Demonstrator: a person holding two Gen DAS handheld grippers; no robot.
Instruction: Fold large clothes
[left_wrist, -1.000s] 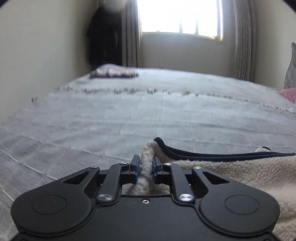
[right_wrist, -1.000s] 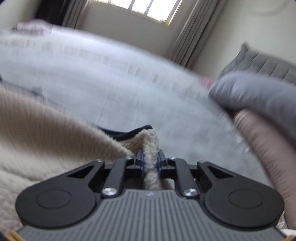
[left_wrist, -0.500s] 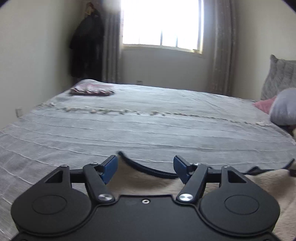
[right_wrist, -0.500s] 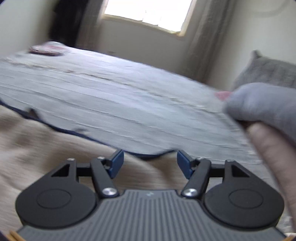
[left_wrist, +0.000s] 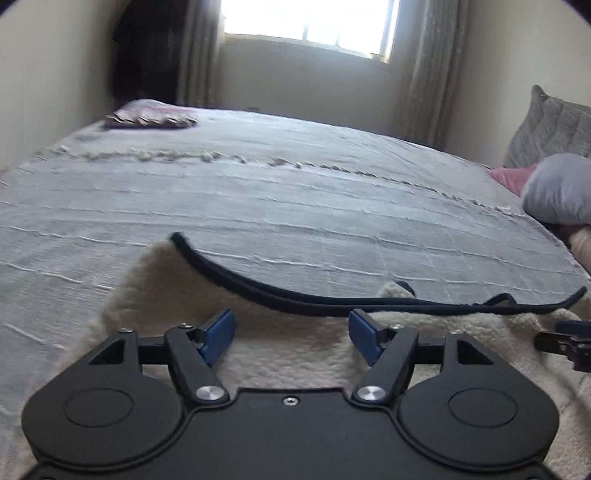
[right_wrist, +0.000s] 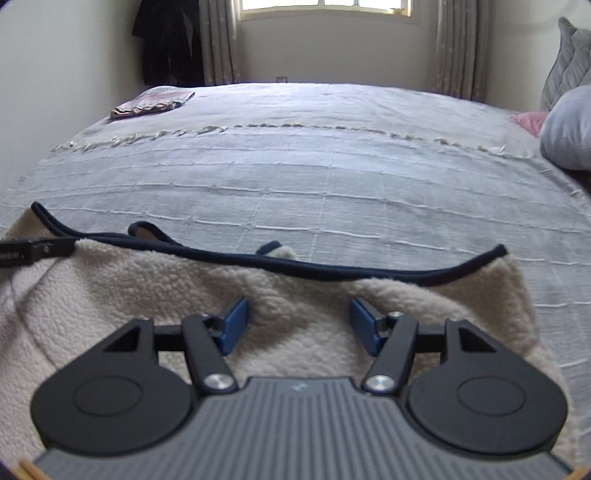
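A cream fleece garment (left_wrist: 303, 343) with a dark navy trimmed edge (left_wrist: 295, 295) lies on the grey bedspread (left_wrist: 258, 206). My left gripper (left_wrist: 291, 336) is open and empty just above the fleece, near its left corner. In the right wrist view the same garment (right_wrist: 155, 288) spreads across the near bed, its navy edge (right_wrist: 332, 269) running left to right. My right gripper (right_wrist: 295, 325) is open and empty over the fleece near its right corner. The right gripper's tip shows at the right edge of the left wrist view (left_wrist: 565, 339).
A folded patterned cloth (right_wrist: 151, 101) lies at the far left corner of the bed. Grey and pink pillows (right_wrist: 569, 125) sit at the right. Dark clothes (right_wrist: 170, 40) hang by the curtains beside the window (right_wrist: 325, 3). A wall runs along the left.
Both grippers were shut on the fleece edge one second ago. They have opened and let it go, and the garment now lies flat on the bed.
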